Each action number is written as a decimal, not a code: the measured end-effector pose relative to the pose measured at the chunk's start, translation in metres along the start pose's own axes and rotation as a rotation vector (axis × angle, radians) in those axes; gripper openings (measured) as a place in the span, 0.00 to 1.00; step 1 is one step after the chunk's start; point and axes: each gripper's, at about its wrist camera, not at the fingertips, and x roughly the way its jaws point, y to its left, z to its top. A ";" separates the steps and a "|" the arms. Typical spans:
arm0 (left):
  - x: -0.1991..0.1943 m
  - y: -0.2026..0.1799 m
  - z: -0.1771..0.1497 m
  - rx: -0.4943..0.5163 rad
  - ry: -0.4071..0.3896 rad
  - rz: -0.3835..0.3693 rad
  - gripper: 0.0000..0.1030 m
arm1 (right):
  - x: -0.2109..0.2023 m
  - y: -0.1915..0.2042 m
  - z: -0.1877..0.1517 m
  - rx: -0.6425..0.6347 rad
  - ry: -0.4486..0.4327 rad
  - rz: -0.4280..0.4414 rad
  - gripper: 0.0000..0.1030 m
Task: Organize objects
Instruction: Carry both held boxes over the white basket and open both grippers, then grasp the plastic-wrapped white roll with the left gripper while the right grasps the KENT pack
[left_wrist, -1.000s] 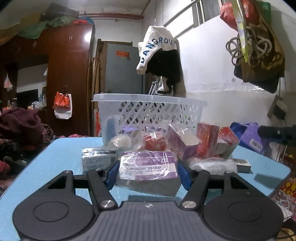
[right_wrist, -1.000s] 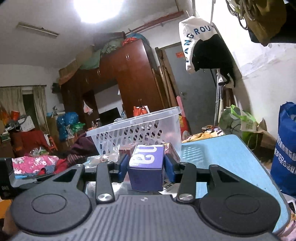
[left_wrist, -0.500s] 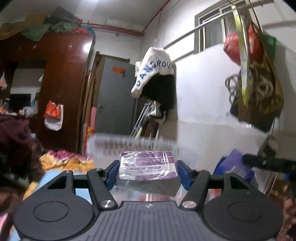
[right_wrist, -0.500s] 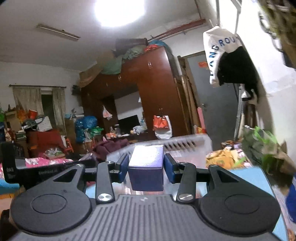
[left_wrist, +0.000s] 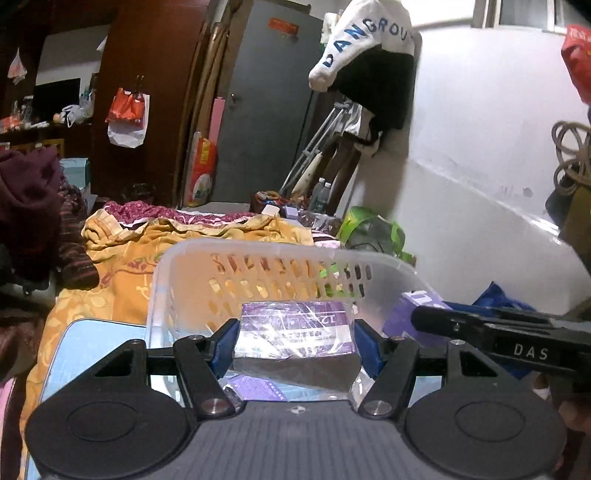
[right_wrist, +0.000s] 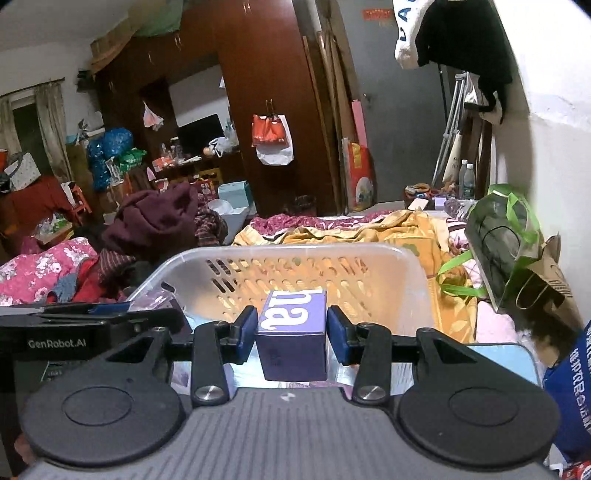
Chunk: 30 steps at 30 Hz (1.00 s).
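My left gripper (left_wrist: 295, 347) is shut on a flat purple-and-grey packet in clear plastic wrap (left_wrist: 295, 339), held over the near part of the white lattice basket (left_wrist: 258, 251). In the right wrist view my right gripper (right_wrist: 291, 332) is shut on a small purple box with white letters (right_wrist: 293, 328), also above the basket (right_wrist: 295, 254). The right gripper and its purple box (left_wrist: 413, 314) show at the right of the left wrist view. The left gripper's body (right_wrist: 74, 332) crosses the left of the right wrist view. A purple item (left_wrist: 258, 387) lies below the packet.
The basket stands on a light blue table (left_wrist: 96, 339) (right_wrist: 495, 354). Behind it lie a yellow blanket (left_wrist: 147, 258) and piled clothes (right_wrist: 159, 218). A green bag (right_wrist: 509, 236) and a paper bag stand at the right by the white wall. A blue bag (right_wrist: 572, 387) is near right.
Both grippers have lifted their items from table height and come up over the basket; the view now looks down into it. The loose packets in front of the basket have dropped out of sight.
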 end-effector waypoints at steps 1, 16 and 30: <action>0.001 0.001 0.002 -0.003 -0.010 -0.005 0.67 | 0.000 0.000 -0.002 -0.002 0.003 0.007 0.45; -0.095 -0.038 -0.186 0.113 -0.184 -0.168 0.98 | -0.147 -0.036 -0.200 -0.002 -0.231 0.032 1.00; -0.062 -0.090 -0.241 0.234 -0.176 -0.032 0.86 | -0.115 -0.027 -0.230 -0.114 -0.159 -0.079 0.73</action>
